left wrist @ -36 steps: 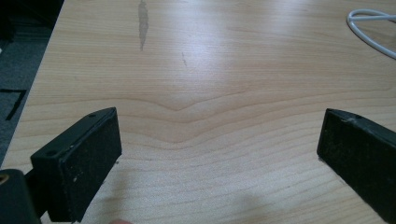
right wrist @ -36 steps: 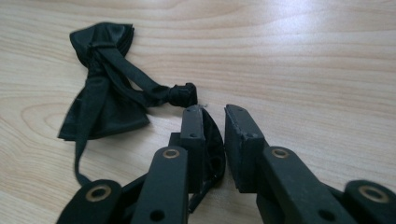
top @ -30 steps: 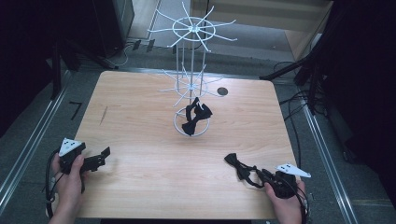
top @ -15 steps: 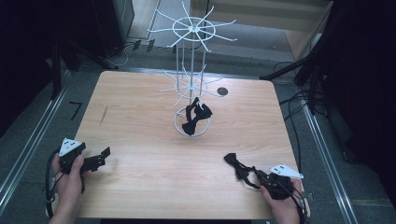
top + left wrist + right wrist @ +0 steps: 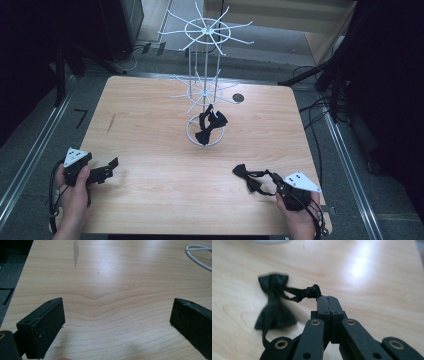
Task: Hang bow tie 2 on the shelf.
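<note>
A black bow tie (image 5: 248,176) (image 5: 274,307) lies on the wooden table (image 5: 150,125) near the front right. My right gripper (image 5: 276,187) (image 5: 327,298) is shut on the knotted end of its strap (image 5: 313,291), and the strap runs taut from the jaws to the bow. A second black bow tie (image 5: 210,122) hangs low on the white wire rack (image 5: 204,35) at the table's middle. My left gripper (image 5: 107,167) (image 5: 117,315) rests at the front left, open wide over bare wood with nothing between its jaws.
The rack's round base ring (image 5: 192,137) (image 5: 200,250) sits on the table, and its wire arms spread out on two levels. A dark round hole (image 5: 238,98) lies right of the rack. Cables and dark stands line the floor around the table.
The right gripper has closed on the bow tie's strap and shifted slightly left and up with it. The left hand has not moved.
</note>
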Motion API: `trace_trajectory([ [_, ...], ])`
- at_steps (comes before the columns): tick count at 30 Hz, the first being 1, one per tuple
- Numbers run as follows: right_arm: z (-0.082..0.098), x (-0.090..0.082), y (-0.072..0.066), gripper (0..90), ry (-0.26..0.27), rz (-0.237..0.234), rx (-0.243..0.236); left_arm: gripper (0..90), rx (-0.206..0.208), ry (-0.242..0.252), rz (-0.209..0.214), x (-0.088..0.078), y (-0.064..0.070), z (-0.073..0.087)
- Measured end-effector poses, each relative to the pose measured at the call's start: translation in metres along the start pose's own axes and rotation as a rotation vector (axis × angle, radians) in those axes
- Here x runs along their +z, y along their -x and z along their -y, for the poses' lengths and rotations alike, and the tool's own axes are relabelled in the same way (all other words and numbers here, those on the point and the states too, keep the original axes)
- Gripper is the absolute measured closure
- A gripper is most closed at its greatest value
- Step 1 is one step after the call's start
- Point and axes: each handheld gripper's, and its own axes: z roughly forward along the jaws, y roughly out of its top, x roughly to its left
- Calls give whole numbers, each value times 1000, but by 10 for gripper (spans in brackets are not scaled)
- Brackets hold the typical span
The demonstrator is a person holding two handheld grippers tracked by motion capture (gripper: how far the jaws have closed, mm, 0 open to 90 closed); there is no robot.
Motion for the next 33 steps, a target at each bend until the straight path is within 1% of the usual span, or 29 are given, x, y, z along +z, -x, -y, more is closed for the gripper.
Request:
trace_trajectory([
  [1,-5,-3,-1,900,36,5,9,2,1,-1,0,0,0,0],
  [2,-8,-4,-1,900,51,9,8,2,0,0,1,0,0,0],
  [9,-26,-9,-7,900,121,21,-20,2,0,0,-2,0,0,0],
  [10,-26,-9,-7,900,121,21,-20,2,2,-1,0,0,0,0],
  [12,-34,-11,-11,900,147,20,-31,2,3,2,-3,0,0,0],
  [13,-34,-11,-11,900,147,20,-31,2,3,2,-3,0,0,0],
  [14,-39,-11,-13,900,162,19,-32,1,3,3,-2,0,0,0],
  [21,-58,-8,-19,900,204,4,-42,1,0,1,1,0,0,0],
  [28,-70,-2,-24,900,227,-3,-42,1,-4,-2,3,0,0,0],
  [33,-85,2,-28,900,245,-4,-50,1,-4,-2,3,0,0,0],
])
